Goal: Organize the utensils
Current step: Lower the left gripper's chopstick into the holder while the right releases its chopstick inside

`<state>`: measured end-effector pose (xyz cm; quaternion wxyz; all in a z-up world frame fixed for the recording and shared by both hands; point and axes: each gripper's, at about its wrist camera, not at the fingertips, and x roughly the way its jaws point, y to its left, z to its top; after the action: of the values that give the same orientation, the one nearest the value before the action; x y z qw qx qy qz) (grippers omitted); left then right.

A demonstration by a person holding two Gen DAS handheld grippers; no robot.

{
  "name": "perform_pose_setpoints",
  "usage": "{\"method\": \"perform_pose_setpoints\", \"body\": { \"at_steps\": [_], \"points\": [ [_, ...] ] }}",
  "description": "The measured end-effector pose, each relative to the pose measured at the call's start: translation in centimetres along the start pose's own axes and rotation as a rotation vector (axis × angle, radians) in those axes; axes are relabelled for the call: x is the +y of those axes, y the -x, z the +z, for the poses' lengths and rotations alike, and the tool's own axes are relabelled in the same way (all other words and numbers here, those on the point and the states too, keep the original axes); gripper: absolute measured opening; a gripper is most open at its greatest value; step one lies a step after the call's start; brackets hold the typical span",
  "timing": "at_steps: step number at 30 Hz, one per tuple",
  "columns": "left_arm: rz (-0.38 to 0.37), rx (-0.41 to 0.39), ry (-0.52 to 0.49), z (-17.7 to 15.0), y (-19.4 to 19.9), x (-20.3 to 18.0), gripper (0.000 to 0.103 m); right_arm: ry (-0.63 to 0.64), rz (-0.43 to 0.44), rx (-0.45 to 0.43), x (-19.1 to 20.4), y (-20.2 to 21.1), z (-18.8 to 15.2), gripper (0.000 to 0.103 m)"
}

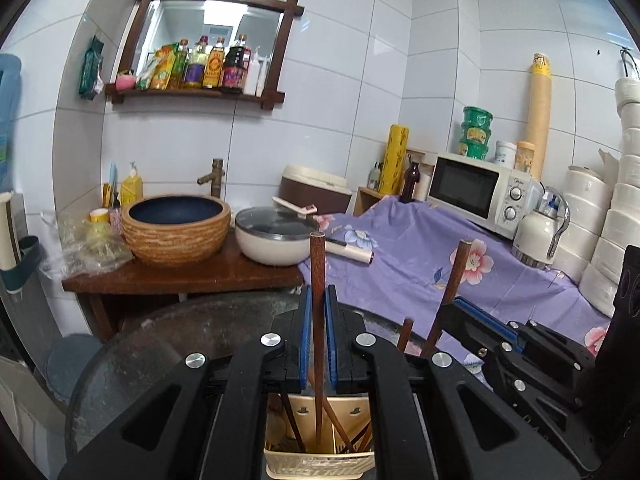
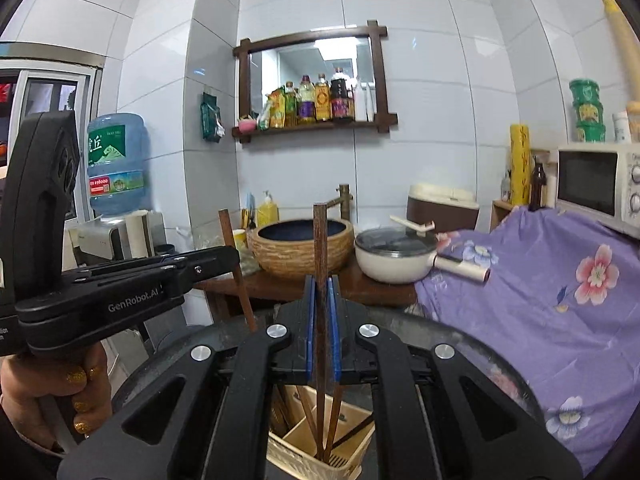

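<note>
Left wrist view: left gripper (image 1: 318, 304) clamped on a dark wooden chopstick (image 1: 318, 264), blue pads pressed to both sides. The stick stands nearly upright; its square end is at 12 o'clock above the fingers, its tip hangs over the cream utensil caddy (image 1: 320, 458) at 6 o'clock. More chopsticks lean inside the caddy. At 3 o'clock the right gripper (image 1: 454, 302) enters from the side, clamped on a second chopstick (image 1: 458, 268), tilted slightly right. Caddy sits on a dark round table (image 1: 160, 344). Behind: woven-look basin (image 1: 176, 228) at 10 o'clock, lidded white pan (image 1: 276, 236) just beside it, microwave (image 1: 480, 192) at 2 o'clock on the purple floral cloth (image 1: 440, 280).

Right wrist view: right gripper (image 2: 322, 300) closed tight on its chopstick (image 2: 320, 240), upright, lower end reaching down into the caddy (image 2: 320, 444), which has dividers; which compartment, cannot tell. At 9 o'clock the left gripper (image 2: 224, 258), held in a hand (image 2: 52, 396), grips the other chopstick (image 2: 230, 236). Water jug (image 2: 116, 164) at 10 o'clock.
</note>
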<state>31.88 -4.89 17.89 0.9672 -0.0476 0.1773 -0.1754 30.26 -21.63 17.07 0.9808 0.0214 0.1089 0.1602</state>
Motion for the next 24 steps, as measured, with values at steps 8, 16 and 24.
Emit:
{"method": "perform_pose_setpoints", "body": {
  "at_steps": [8, 16, 24],
  "points": [
    [0.003, 0.081, 0.006, -3.7, -2.1, 0.4, 0.007, -0.035, 0.008, 0.067, -0.7, -1.3, -3.5, 0.007],
    [0.009, 0.143, 0.000, -6.5, -3.9, 0.5, 0.007, -0.045, 0.014, 0.111, -0.8, -2.2, -5.6, 0.007],
    [0.009, 0.115, 0.037, -6.8, -2.5, 1.5, 0.052, -0.073, 0.005, 0.071, -1.5, -0.9, -6.2, 0.060]
  ]
}}
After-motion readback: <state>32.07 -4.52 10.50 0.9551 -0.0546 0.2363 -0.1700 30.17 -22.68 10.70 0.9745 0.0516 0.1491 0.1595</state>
